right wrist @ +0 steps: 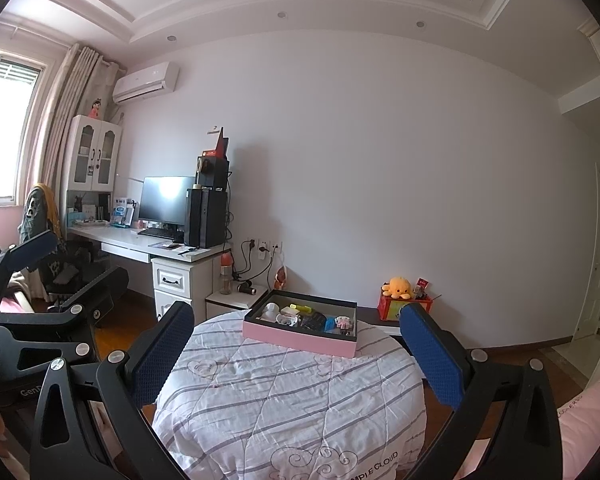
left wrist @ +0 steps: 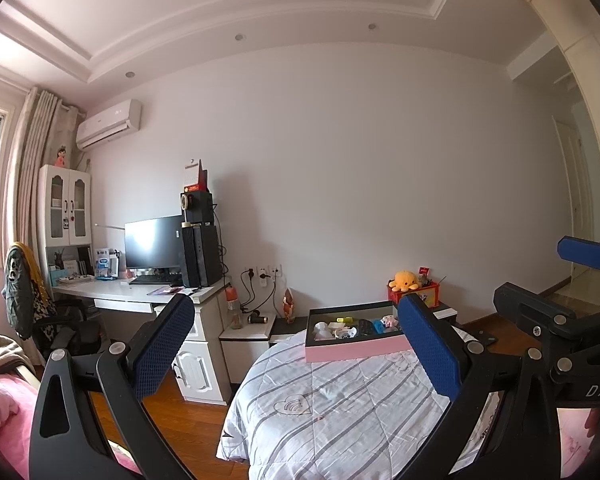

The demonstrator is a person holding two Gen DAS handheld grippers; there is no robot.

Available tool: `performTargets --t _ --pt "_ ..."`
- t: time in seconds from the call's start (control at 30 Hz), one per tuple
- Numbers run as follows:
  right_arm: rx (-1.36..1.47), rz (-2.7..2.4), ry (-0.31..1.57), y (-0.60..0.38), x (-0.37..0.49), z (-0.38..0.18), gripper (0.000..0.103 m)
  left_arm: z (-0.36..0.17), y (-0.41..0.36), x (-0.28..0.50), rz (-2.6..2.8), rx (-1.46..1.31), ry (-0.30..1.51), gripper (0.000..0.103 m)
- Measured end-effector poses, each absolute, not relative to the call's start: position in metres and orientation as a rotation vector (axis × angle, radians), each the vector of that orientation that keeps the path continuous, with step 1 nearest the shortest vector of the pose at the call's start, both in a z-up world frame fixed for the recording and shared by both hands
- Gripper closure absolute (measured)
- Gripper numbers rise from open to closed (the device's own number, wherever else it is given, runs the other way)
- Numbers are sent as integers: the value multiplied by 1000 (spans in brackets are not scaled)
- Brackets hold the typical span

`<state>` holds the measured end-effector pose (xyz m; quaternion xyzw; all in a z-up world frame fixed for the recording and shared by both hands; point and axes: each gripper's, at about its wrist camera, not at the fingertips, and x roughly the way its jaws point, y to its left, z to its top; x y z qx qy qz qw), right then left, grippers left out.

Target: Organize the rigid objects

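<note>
A pink box (left wrist: 356,350) (right wrist: 300,340) with a dark inside stands at the far end of a round surface under a white striped quilt (left wrist: 340,408) (right wrist: 292,400). Several small rigid items lie inside it: white pieces (right wrist: 278,316), a yellow one (right wrist: 298,307), a dark one (right wrist: 314,320), a blue one (right wrist: 330,324). My left gripper (left wrist: 300,344) is open and empty, held back from the box. My right gripper (right wrist: 296,348) is open too, nothing between its blue pads. Each gripper shows at the edge of the other's view.
A white desk (right wrist: 140,242) with a monitor, a computer tower and drawers stands at the left wall. A low nightstand (right wrist: 236,298) sits beside the quilt. A red box with an orange plush (right wrist: 398,288) is behind. Wooden floor surrounds the quilt; pink bedding lies at both lower corners.
</note>
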<state>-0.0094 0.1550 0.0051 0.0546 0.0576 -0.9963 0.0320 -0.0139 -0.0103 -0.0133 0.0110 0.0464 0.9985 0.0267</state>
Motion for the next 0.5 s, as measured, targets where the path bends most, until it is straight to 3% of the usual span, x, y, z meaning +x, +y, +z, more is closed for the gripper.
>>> performTargets --t 0.5 --pt "174 -3068 181 154 -11 3 0 -14 -11 -15 3083 26 145 0"
